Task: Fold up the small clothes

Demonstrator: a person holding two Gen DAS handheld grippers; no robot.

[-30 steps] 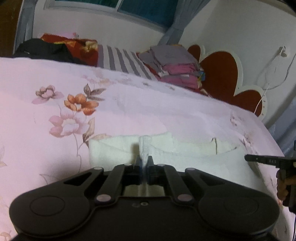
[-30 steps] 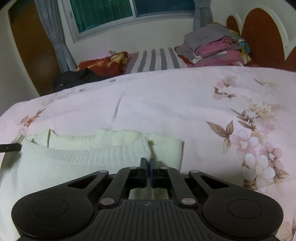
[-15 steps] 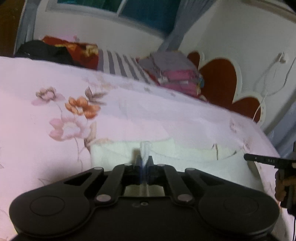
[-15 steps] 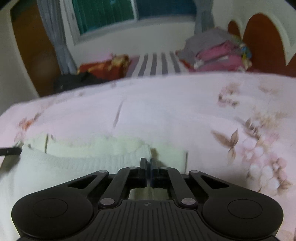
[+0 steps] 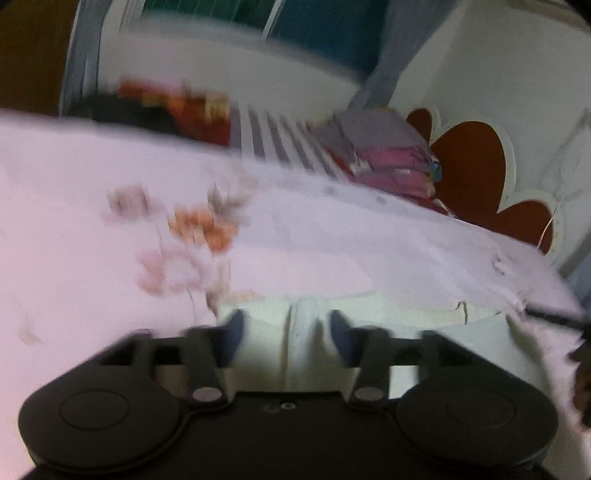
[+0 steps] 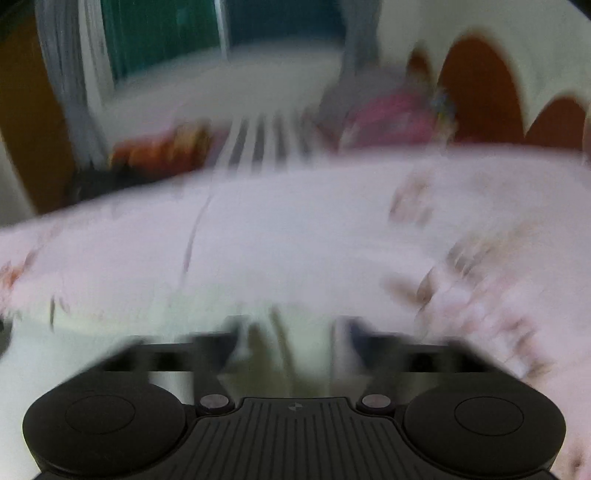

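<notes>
Left wrist view: left tool (image 5: 284, 328) gaping over cream knitted garment (image 5: 306, 350); right tool (image 6: 291, 332) likewise spread, blurred.

A teal window (image 5: 317, 33), seemingly curtained, above the floral pink bedspread (image 5: 332, 236).

Matt black plastic tool (image 5: 286, 334); soft cream cloth garment (image 5: 369, 314).

Cream-white garment (image 5: 295, 332). Pale pink bedspread (image 5: 332, 243), printed with orange and pink flowers. Grey-and-white striped pillow (image 5: 280, 140). Pink and grey clothes stack (image 5: 388, 155). Dark red, white-edged headboard (image 5: 469, 166).
</notes>
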